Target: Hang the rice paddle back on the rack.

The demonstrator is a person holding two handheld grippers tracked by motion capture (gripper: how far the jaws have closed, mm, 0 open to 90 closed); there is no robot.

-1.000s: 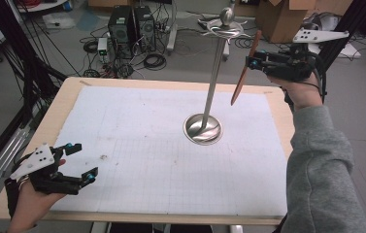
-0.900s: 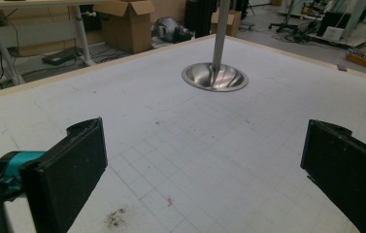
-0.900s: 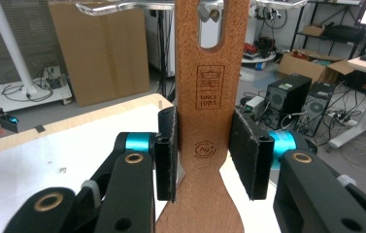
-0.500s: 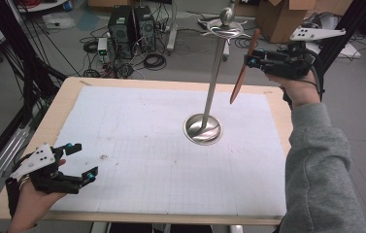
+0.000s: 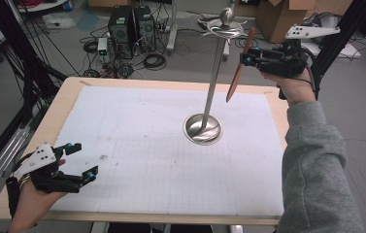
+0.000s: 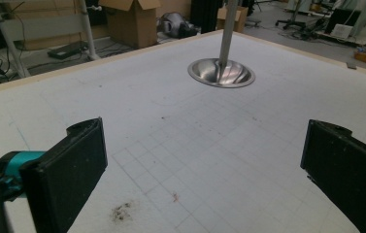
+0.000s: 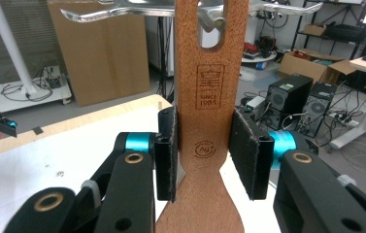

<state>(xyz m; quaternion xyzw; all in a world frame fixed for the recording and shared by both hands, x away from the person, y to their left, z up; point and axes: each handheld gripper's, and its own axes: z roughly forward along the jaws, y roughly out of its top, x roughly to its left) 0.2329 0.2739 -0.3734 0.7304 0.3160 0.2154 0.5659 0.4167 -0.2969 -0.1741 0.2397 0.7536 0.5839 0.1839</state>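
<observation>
Barely shifted, wooden spatula [image 7: 205, 121] blade perhaps cut off.

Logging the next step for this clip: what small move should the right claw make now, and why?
Probably ease the wooden spatula forward so its slot meets a hook on the steel stand. The right claw grips the handle, and the slot sits level with the hooks, not yet over one.
</observation>
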